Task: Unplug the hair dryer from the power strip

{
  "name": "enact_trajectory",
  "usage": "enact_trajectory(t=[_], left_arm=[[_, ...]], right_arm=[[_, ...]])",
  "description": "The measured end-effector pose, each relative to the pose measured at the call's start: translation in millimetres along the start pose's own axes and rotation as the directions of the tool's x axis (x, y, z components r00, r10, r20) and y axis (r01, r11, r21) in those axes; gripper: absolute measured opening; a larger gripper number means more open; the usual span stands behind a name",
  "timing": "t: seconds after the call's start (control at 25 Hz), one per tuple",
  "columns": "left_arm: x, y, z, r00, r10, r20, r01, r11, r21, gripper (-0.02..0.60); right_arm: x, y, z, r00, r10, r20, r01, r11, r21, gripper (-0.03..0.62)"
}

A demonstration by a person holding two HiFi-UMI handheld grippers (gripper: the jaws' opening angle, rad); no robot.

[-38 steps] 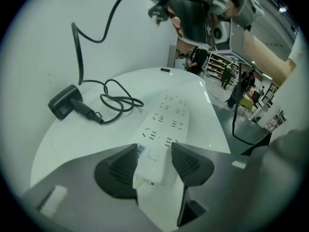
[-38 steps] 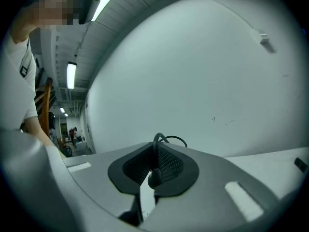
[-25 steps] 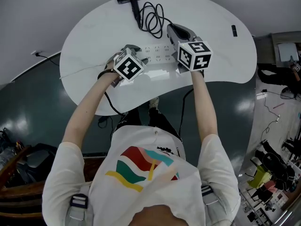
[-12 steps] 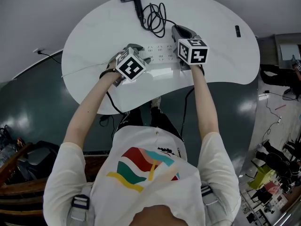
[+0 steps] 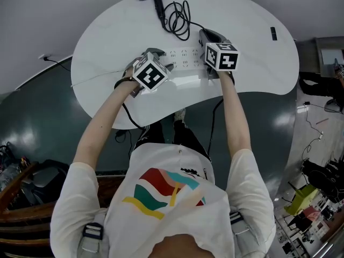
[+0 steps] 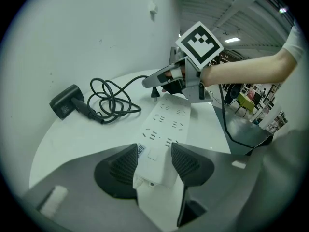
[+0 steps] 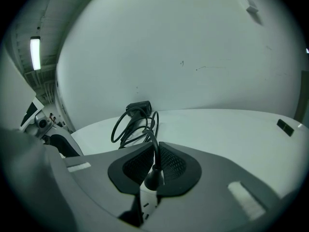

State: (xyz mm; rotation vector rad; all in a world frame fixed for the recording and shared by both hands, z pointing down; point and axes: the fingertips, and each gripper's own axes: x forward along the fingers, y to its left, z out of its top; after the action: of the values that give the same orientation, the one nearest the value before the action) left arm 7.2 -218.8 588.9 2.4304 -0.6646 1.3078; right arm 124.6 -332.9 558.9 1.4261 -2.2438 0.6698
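The right claw (image 7: 153, 170) pinches the stiff plug (image 7: 151, 179) at the end of the power strip (image 6: 166, 122), mid-table (image 5: 258, 63), left claw (image 6: 153, 159) clamping that light, slide-prone strip: best pulled by plug body, not floppy cord (image 6: 112, 99).

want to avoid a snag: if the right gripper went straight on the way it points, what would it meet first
Past the plug it grips, the right gripper would likely meet the coiled cord first, then the hair dryer; depth is unclear.

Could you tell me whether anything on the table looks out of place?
Nothing stands out: the strip lies flat in the left gripper, the right gripper is closing on the plug, cord loosely coiled.
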Motion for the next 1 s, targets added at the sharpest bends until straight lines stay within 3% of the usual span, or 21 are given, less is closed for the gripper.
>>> enact_trajectory(t=[0.52,0.76,0.88,1.0], left_arm=[[0,0,0,1.0,-0.004,0.005,0.004,1.0,0.001,0.219],[-6,10,3,1.0,0.0,0.01,0.0,0.999,-0.037,0.202],[-13,14,11,0.998,-0.001,0.065,0.009,0.993,-0.119,0.202],[-41,21,41,0.984,0.048,0.171,-0.021,0.987,-0.158,0.202]], right_arm=[[-10,-1,1,0.999,-0.022,0.029,0.02,0.998,0.054,0.146],[-37,0,23,0.995,-0.024,0.099,0.017,0.997,0.074,0.149],[-55,-2,39,0.991,-0.038,0.128,0.029,0.997,0.069,0.147],[-74,3,60,0.985,-0.046,0.169,0.036,0.997,0.063,0.132]])
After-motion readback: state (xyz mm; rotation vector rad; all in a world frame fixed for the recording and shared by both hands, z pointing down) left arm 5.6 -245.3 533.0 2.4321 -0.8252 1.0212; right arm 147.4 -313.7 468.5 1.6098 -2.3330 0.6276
